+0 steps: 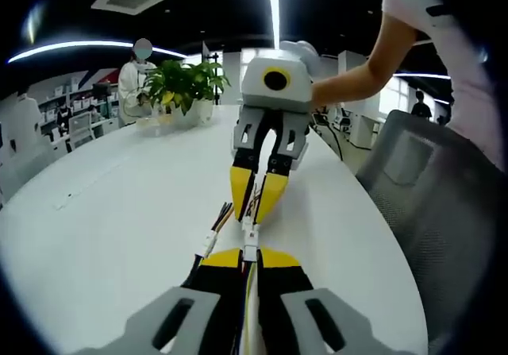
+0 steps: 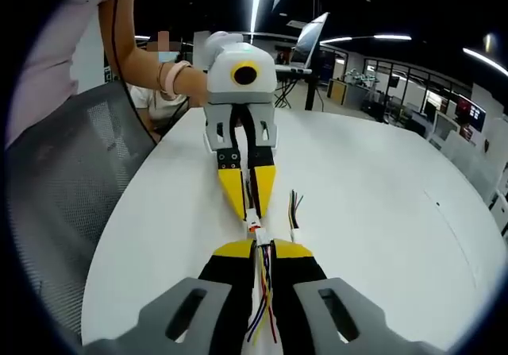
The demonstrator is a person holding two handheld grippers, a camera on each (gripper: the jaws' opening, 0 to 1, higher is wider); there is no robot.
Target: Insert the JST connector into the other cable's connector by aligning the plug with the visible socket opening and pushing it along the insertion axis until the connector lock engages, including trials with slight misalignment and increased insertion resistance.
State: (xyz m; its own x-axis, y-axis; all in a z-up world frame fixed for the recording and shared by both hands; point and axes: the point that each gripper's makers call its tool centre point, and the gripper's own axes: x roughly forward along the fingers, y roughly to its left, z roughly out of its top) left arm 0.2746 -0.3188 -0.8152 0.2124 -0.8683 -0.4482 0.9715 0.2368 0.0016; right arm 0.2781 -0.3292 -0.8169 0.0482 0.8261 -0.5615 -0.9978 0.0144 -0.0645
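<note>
— How many cables?
— Two. My left tongs [image 1: 250,258] clench one cable [image 1: 248,299], my right tongs [image 2: 260,250] clench the other [image 2: 263,295]. The two connectors [image 1: 250,240] meet tip to tip between the tongs. A third plug [image 1: 209,244] lies loose beside them.
— Room?
— White worktop [image 1: 103,236] lies bare on the plug's side; its edge and a grey chair [image 2: 63,188] are close on the other

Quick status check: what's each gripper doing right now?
Left gripper: closed on its cable, white connector sticking out.
Right gripper: closed on the other cable, meeting the left tip to tip.
</note>
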